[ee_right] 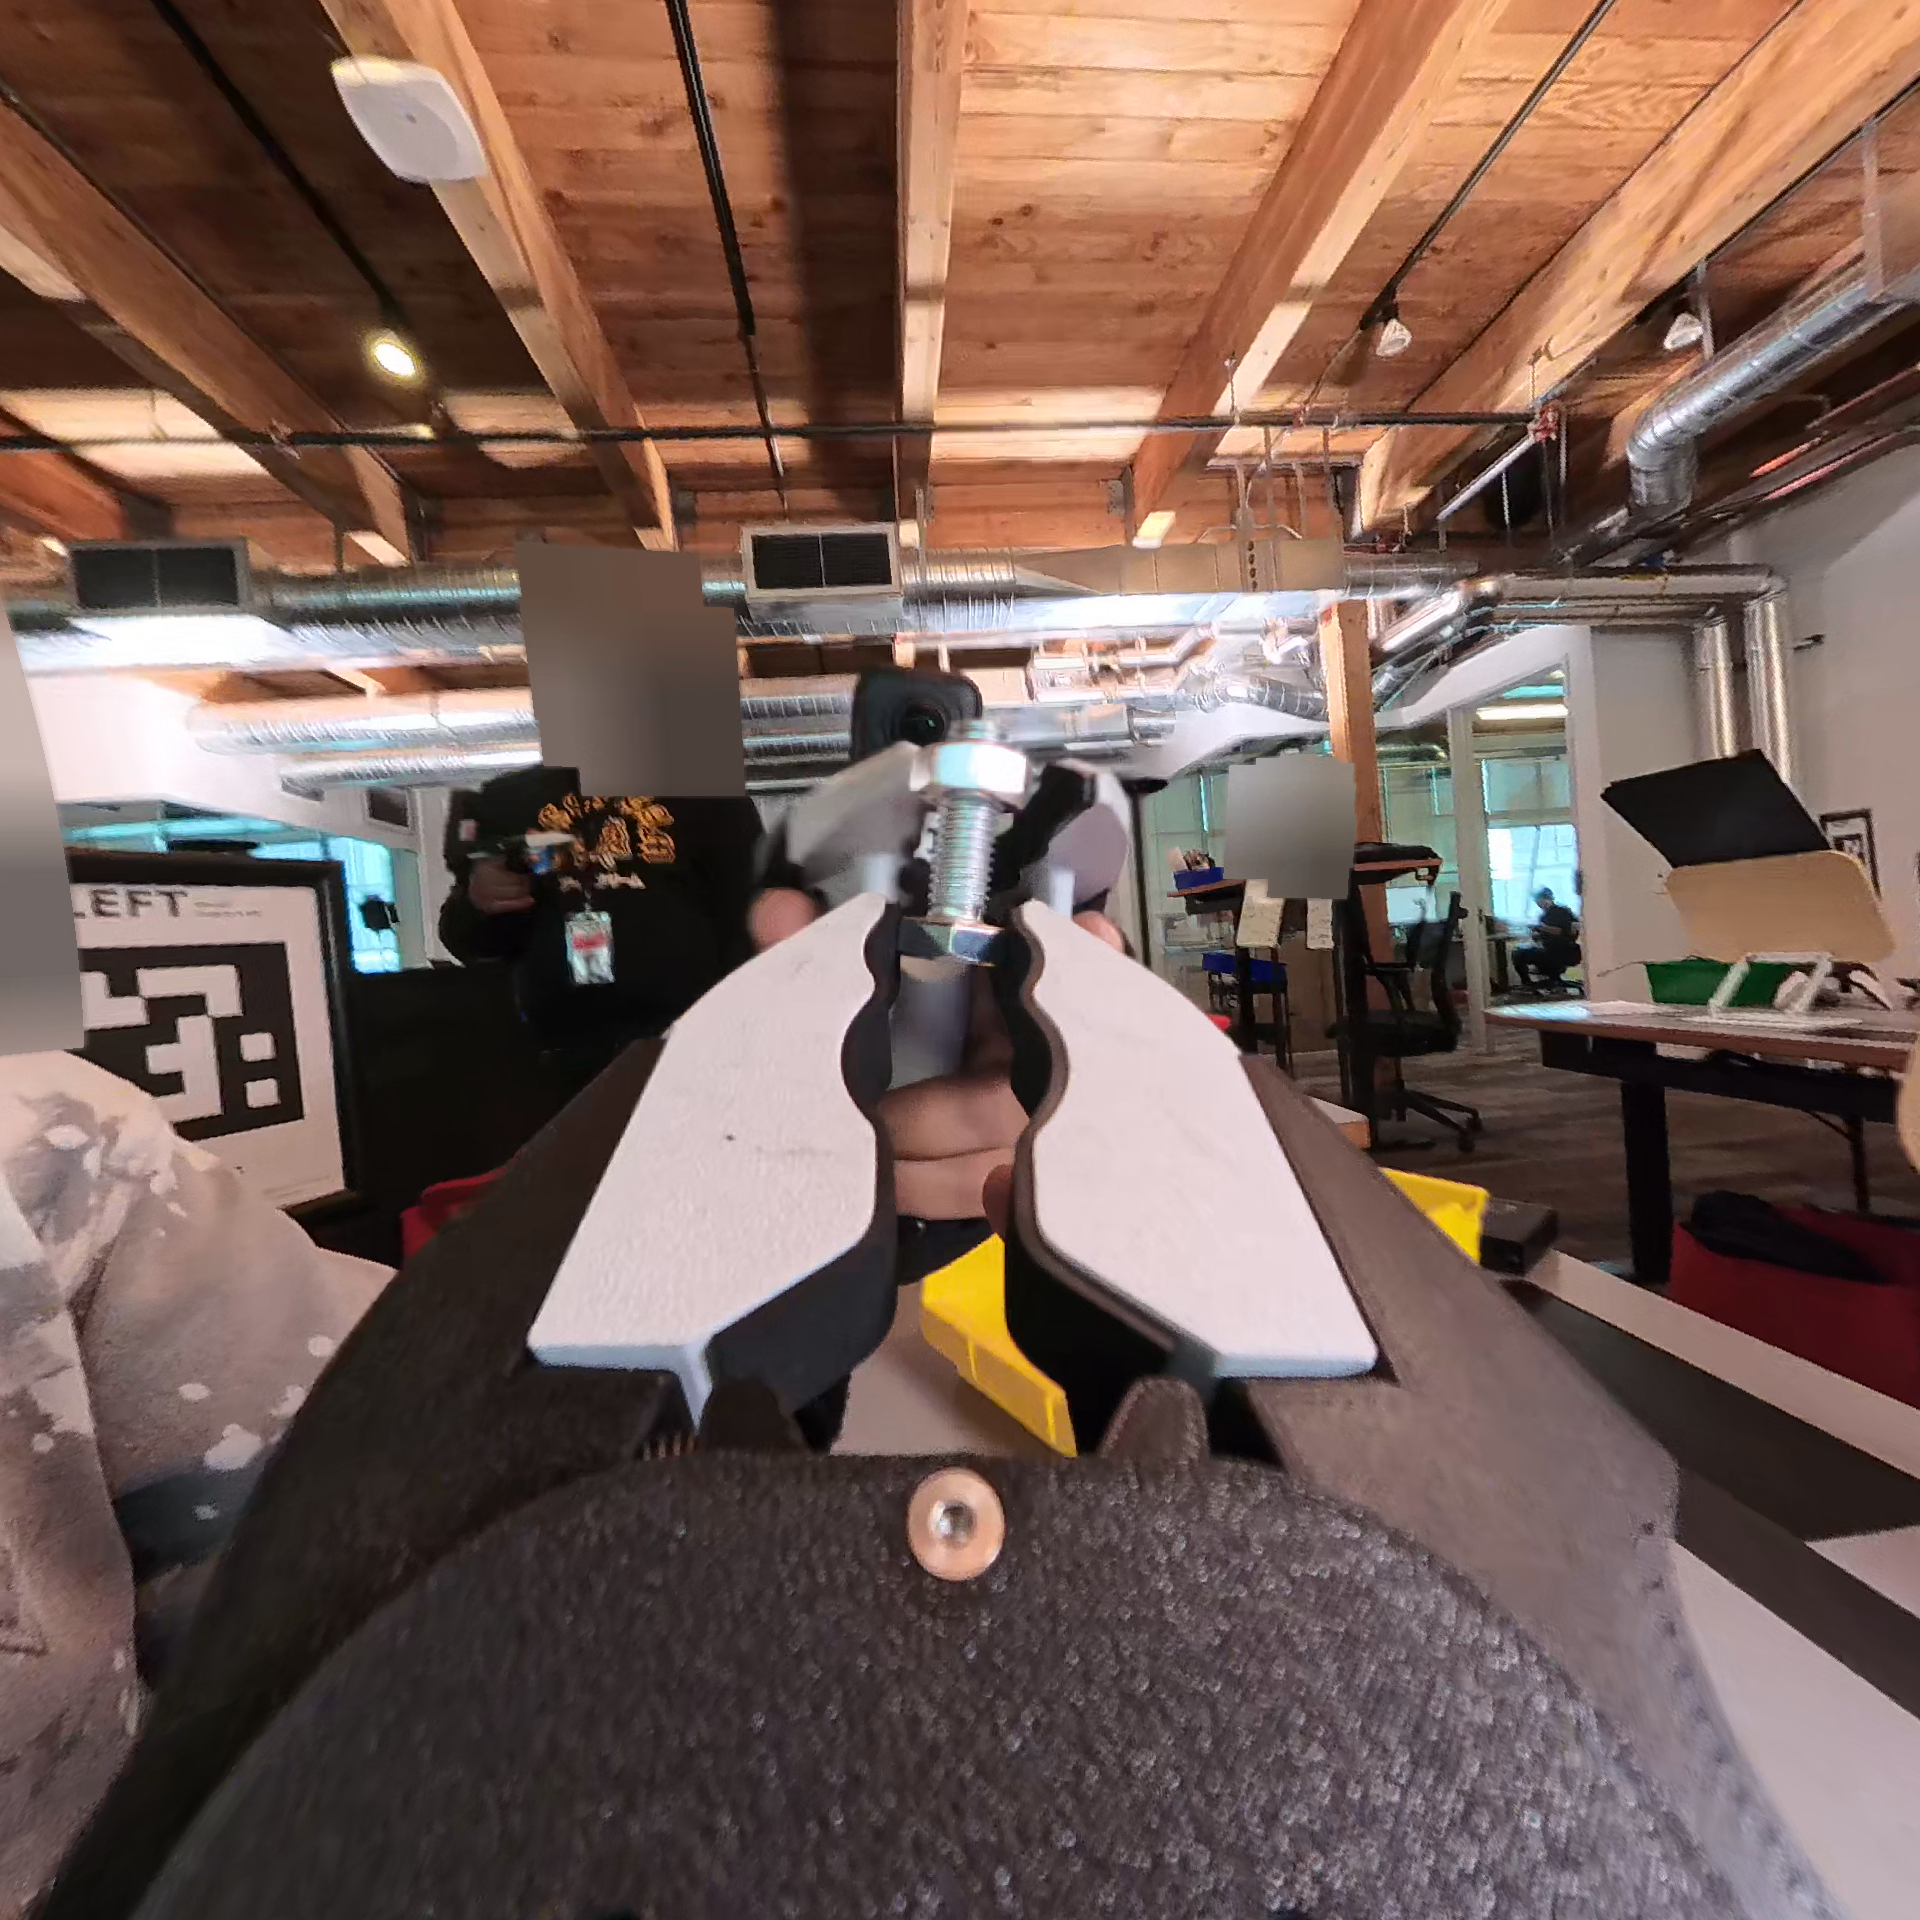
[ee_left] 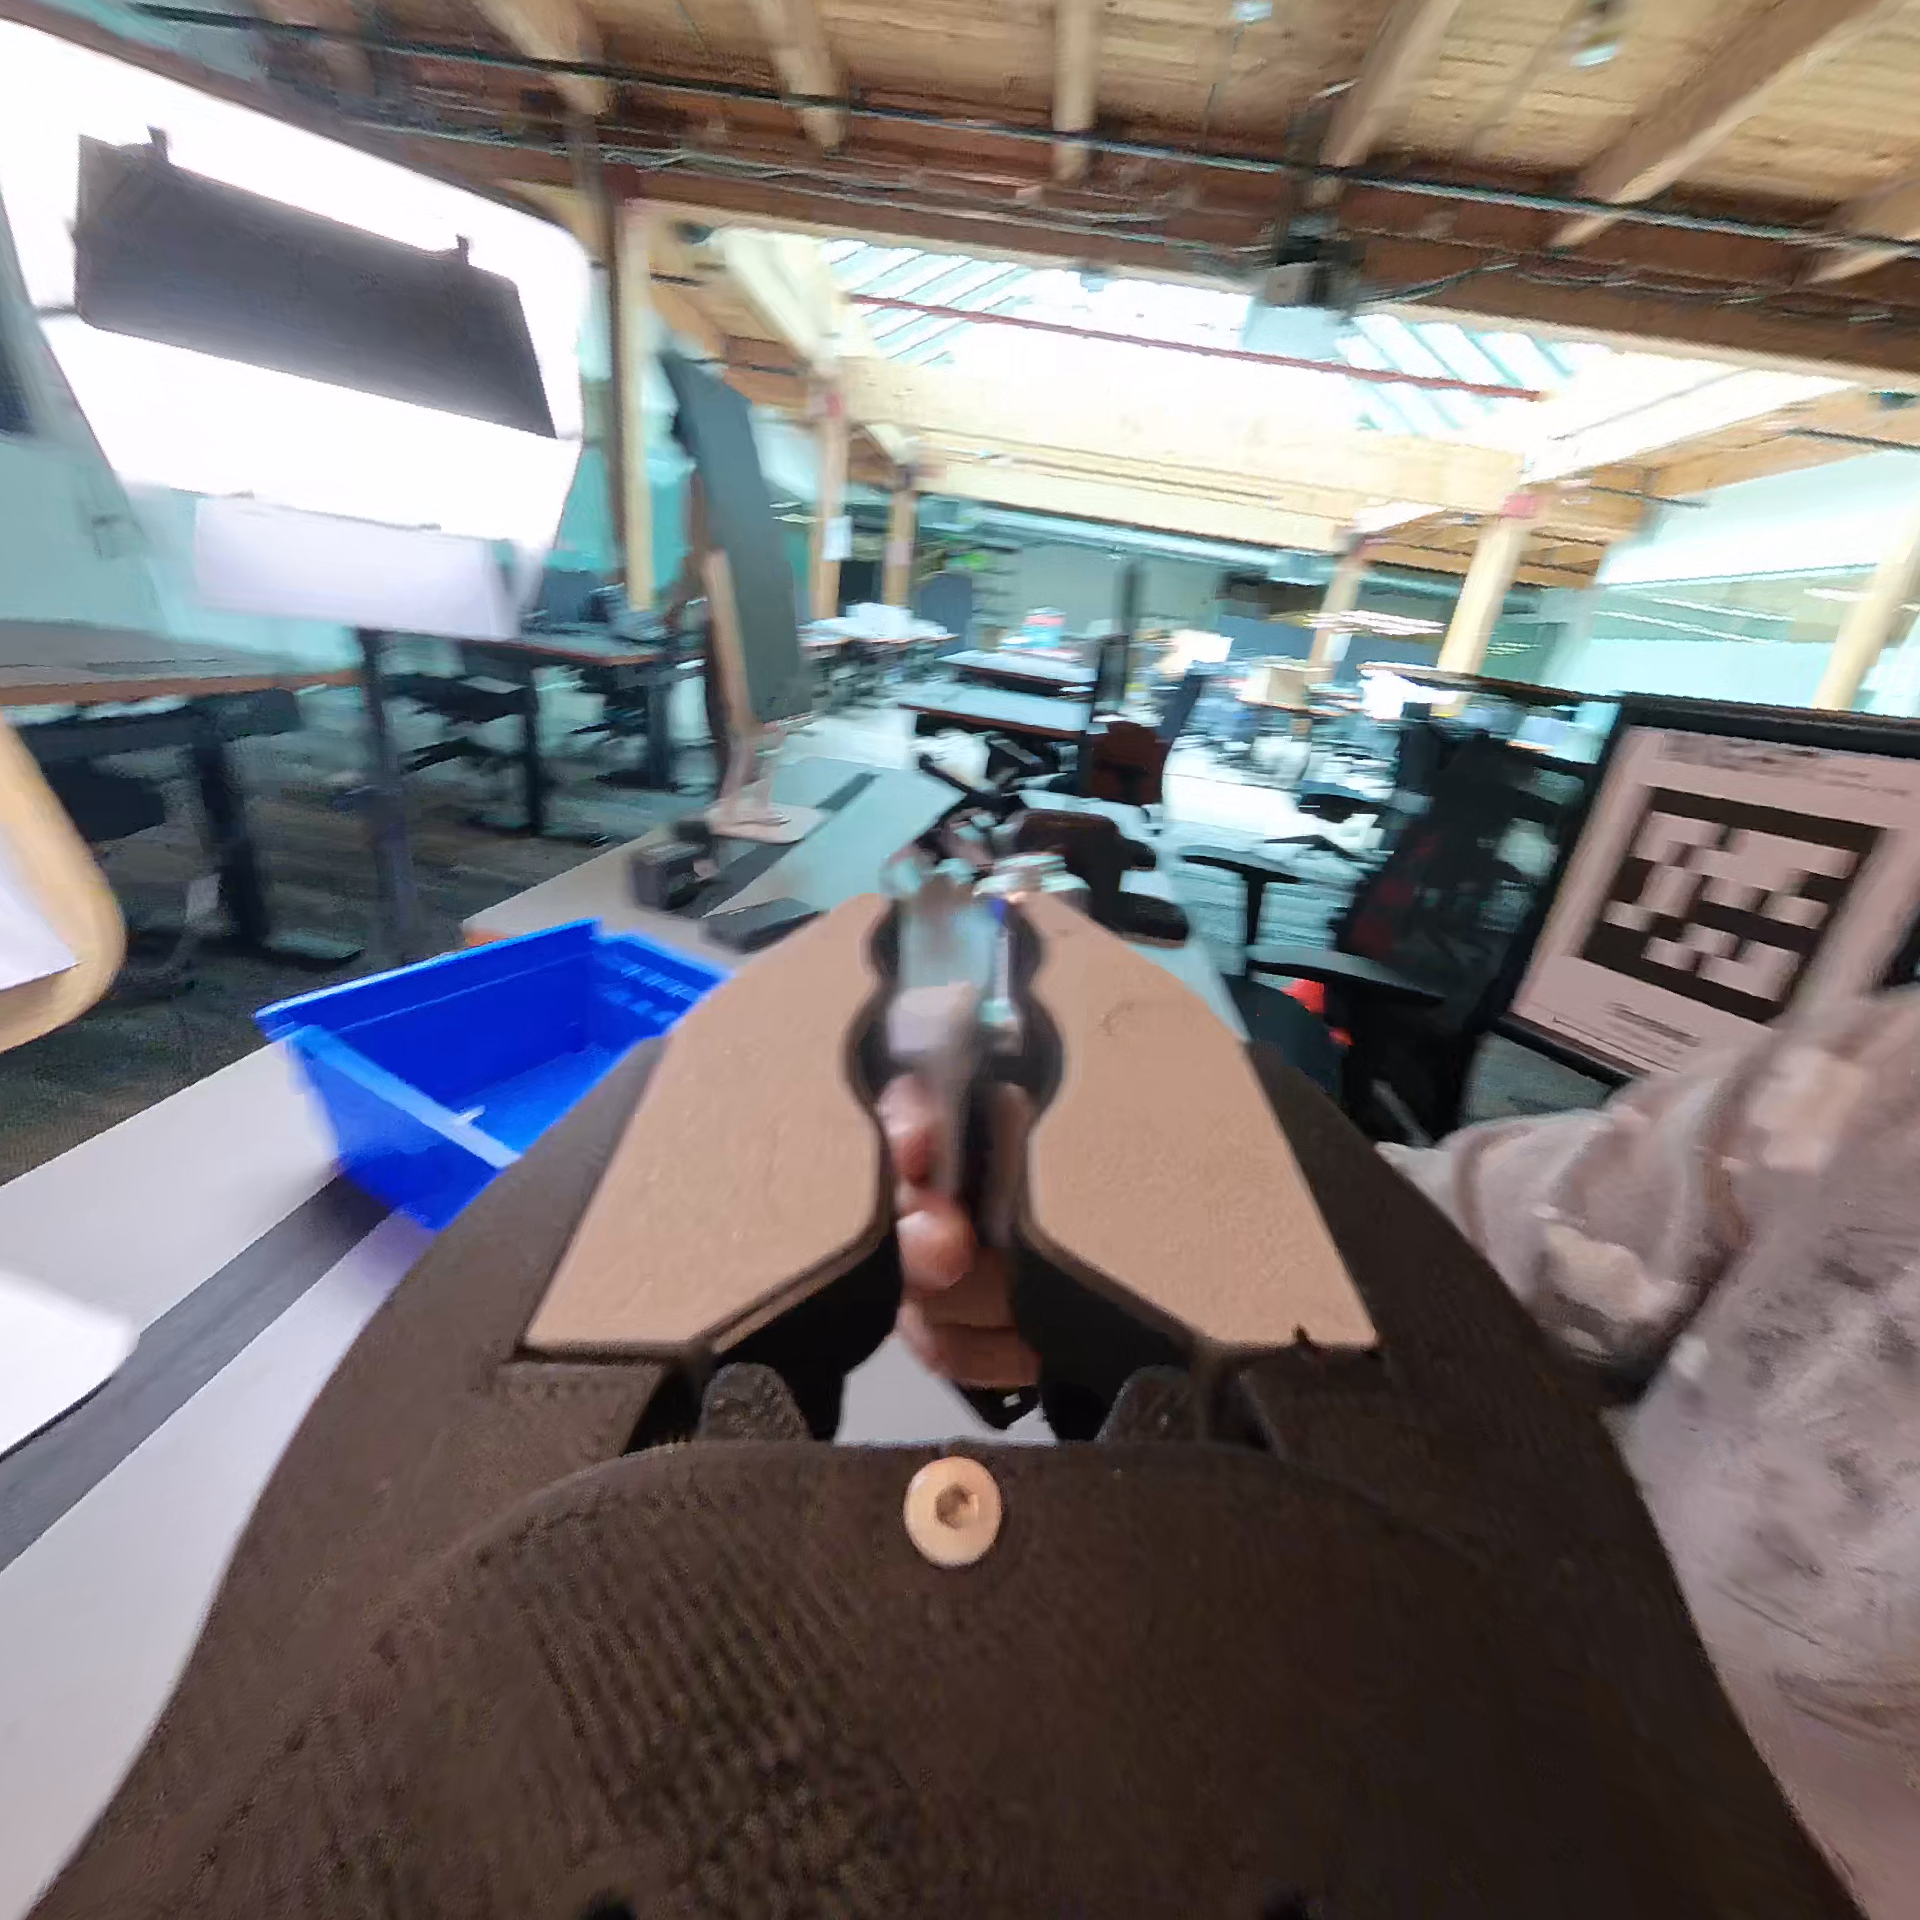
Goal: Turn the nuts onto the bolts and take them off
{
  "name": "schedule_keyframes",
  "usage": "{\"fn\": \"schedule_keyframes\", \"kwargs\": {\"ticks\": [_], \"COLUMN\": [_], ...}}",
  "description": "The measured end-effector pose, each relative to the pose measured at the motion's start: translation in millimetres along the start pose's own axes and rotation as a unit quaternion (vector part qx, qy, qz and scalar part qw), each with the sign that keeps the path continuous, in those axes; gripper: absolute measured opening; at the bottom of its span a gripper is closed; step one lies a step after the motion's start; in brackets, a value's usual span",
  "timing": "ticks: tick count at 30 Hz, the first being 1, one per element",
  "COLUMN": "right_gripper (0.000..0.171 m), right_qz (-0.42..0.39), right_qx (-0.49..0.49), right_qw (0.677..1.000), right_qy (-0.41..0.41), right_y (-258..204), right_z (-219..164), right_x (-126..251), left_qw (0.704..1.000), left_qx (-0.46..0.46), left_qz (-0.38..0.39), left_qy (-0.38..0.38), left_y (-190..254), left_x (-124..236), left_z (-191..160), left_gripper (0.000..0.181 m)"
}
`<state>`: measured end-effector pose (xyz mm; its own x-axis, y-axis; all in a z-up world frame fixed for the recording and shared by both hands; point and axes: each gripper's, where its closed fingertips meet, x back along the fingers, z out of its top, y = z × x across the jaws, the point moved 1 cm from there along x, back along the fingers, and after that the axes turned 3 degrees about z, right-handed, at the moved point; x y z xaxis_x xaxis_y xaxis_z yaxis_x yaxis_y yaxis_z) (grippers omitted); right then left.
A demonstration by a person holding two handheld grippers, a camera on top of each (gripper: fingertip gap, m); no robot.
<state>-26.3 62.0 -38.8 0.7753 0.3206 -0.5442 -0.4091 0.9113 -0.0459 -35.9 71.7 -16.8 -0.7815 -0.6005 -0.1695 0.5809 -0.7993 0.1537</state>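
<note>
Closest to us, our right gripper (ee_right: 956,935) pinches the hex head of the bolt (ee_right: 962,871), threads pointing away so the shank stays free for turning. At the bolt's far end, the nut (ee_right: 971,771) sits near the tip, clamped by the left gripper (ee_right: 966,800) reaching in from beyond the bolt. We judge this opposed hold lets one tool twist while the other braces. Below the bolt lies a yellow bin (ee_right: 987,1340).
</note>
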Motion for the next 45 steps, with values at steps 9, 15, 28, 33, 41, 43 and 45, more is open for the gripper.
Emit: {"fn": "schedule_keyframes", "kwargs": {"ticks": [9,15,28,33,41,43,45], "right_gripper": [0.018,0.018,0.019,0.018,0.018,0.019,0.018], "right_qz": [0.004,0.003,-0.001,0.018,-0.004,-0.005,-0.003], "right_qx": [0.001,-0.001,0.009,0.015,0.01,0.011,0.004], "right_qw": [1.0,1.0,1.0,1.0,1.0,1.0,1.0], "right_qy": [0.002,0.008,-0.009,0.001,-0.017,-0.019,-0.006], "right_y": [0.4,0.0,-0.1,-6.4,1.7,0.7,2.1], "right_z": [3.0,3.3,0.2,6.8,-2.4,-3.3,0.0], "right_x": [1.6,1.5,-0.1,0.7,0.3,-0.5,2.0], "left_qw": [1.0,0.999,0.999,0.997,0.999,0.999,0.999], "left_qx": [-0.019,-0.009,-0.028,-0.014,-0.022,-0.038,-0.017], "left_qz": [-0.007,0.034,-0.001,0.071,-0.012,0.003,0.021], "left_qy": [0.001,-0.013,-0.022,-0.02,-0.03,-0.037,-0.037], "left_y": [4.8,-9.2,4.0,-27.8,6.6,3.0,-5.7], "left_x": [1.9,-0.6,-3.0,8.7,-1.5,-3.7,-0.6], "left_z": [1.0,-4.4,-7.3,-6.5,-8.1,-11.9,-10.1], "left_gripper": [0.032,0.011,0.035,0.013,0.035,0.035,0.019]}}
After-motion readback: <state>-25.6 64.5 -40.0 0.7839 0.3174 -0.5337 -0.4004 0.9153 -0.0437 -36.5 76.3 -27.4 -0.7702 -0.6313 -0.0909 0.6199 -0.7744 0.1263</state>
